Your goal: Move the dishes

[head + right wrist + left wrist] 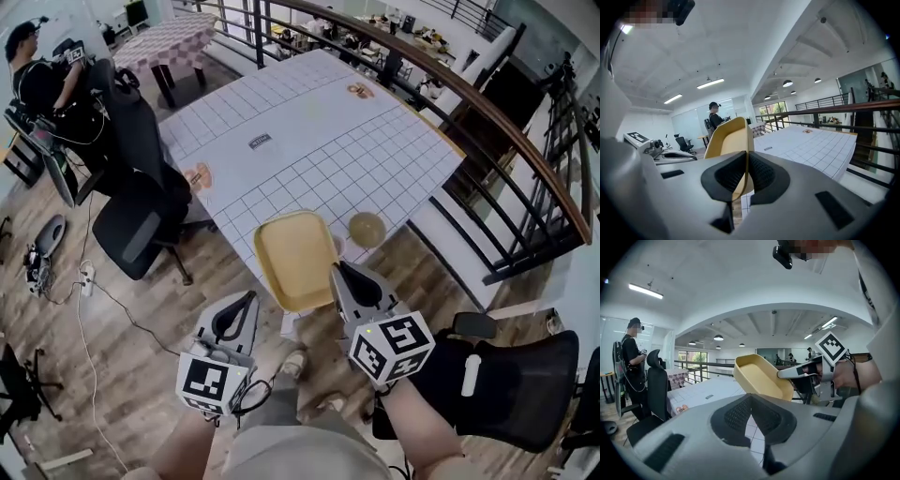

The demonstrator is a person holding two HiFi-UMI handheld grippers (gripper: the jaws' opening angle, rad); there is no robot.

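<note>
Looking steeply down from the head, two hand-held grippers sit nearest, each with a marker cube at its back.

The left gripper (251, 296) hangs over the wooden floor, just short of the table. Its own view shows its jaws clenched together with nothing between them.

The right gripper (338, 269) grasps a yellow tray (291, 255). Its own view shows the dark ribbed pads pressed on either side of the tray's thin rim. The grip is on the tray's right edge, at the near corner. From the left gripper's side the tray appears tilted, one side higher than the other, in the air above the table. In the head view it overlaps the table's near corner, partly past the edge.

Just right of the tray, a round tan bowl (367, 229) stands on the table (309, 141), close to its near edge. The table is covered by a white sheet with a grid of squares.

To the left of the table stand black office chairs (141, 187). A dark railing (487, 122) curves along the table's right side. At far left, a person (37, 80) in dark clothes stands by a desk.
</note>
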